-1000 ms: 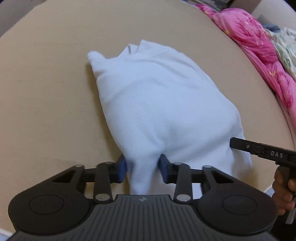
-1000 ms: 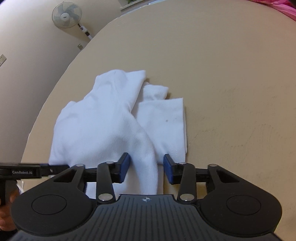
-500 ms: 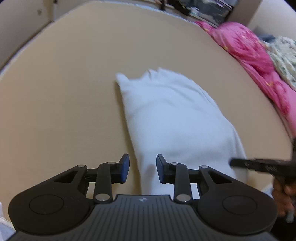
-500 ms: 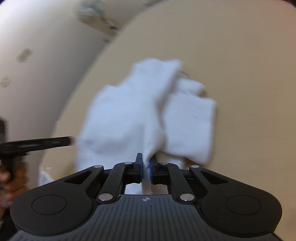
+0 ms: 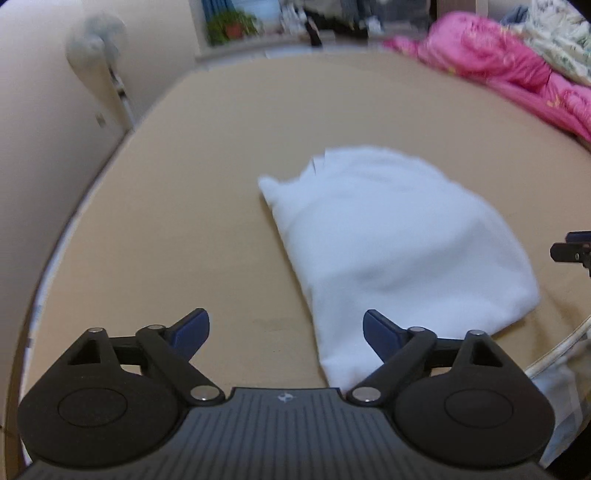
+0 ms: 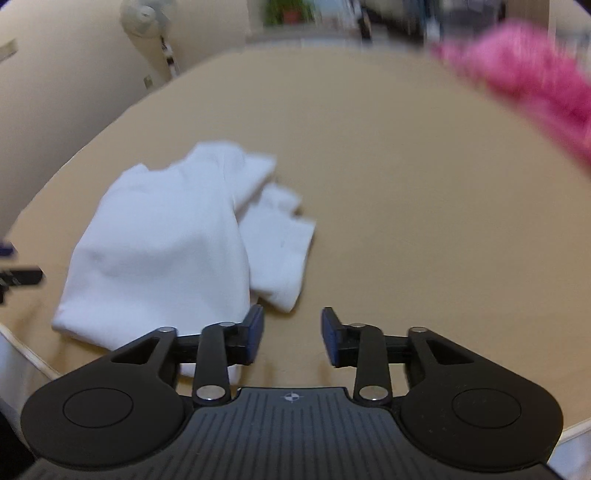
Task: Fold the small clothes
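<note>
Tan desk [image 5: 332, 110] carries the white garment [image 5: 388, 236] folded near its front edge; pink bedding [image 5: 498, 59] lies along the right edge, a fan [image 6: 142, 16] behind. Left gripper [image 5: 286, 330] and right gripper [image 6: 291, 334], tilted downward, have just opened, holding nothing

A pink quilt [image 5: 517, 62], standing fan [image 6: 142, 16] and potted plant [image 5: 229, 26].
</note>
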The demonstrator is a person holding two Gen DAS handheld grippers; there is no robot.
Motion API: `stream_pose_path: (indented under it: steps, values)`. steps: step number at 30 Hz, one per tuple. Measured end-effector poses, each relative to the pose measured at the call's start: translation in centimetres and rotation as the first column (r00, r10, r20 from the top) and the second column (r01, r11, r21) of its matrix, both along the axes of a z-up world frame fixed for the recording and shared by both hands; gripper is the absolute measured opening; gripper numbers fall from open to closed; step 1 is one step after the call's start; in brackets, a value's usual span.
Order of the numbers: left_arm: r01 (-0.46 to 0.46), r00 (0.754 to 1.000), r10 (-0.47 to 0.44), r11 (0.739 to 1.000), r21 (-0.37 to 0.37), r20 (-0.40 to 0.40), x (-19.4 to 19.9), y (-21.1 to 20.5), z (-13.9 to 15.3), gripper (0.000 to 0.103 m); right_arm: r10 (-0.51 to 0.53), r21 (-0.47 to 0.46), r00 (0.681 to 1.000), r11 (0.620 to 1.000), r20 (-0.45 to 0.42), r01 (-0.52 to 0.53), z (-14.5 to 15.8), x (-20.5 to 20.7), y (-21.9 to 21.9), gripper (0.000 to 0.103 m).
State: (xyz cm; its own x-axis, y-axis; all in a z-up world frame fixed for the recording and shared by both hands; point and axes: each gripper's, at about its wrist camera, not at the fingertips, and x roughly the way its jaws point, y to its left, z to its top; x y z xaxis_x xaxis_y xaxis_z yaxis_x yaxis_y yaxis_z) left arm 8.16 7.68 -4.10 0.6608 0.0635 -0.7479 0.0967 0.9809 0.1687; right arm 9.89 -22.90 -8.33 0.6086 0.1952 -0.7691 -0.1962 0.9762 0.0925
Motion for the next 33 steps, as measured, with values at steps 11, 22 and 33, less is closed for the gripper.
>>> stream_pose_path:
  steps: [11,22,33]
  values:
    - [-0.136,0.987,0.143,0.985,-0.103,0.069,-9.0,-4.5,2.1,0.094,-0.051,0.09,0.974,0.995,0.22,0.032,5.8,-10.6,0.8,0.078]
    - [-0.207,0.973,0.218,0.968,-0.14,0.068,-11.0,-4.7,1.9,0.094,-0.063,0.106,0.981,0.993,0.186,0.044,5.1,-11.4,2.3,0.082]
    - [-0.26,0.961,0.268,0.961,-0.098,0.068,-8.5,-4.7,0.6,0.094,-0.064,0.116,0.985,0.992,0.159,0.046,3.9,-9.5,3.7,0.085]
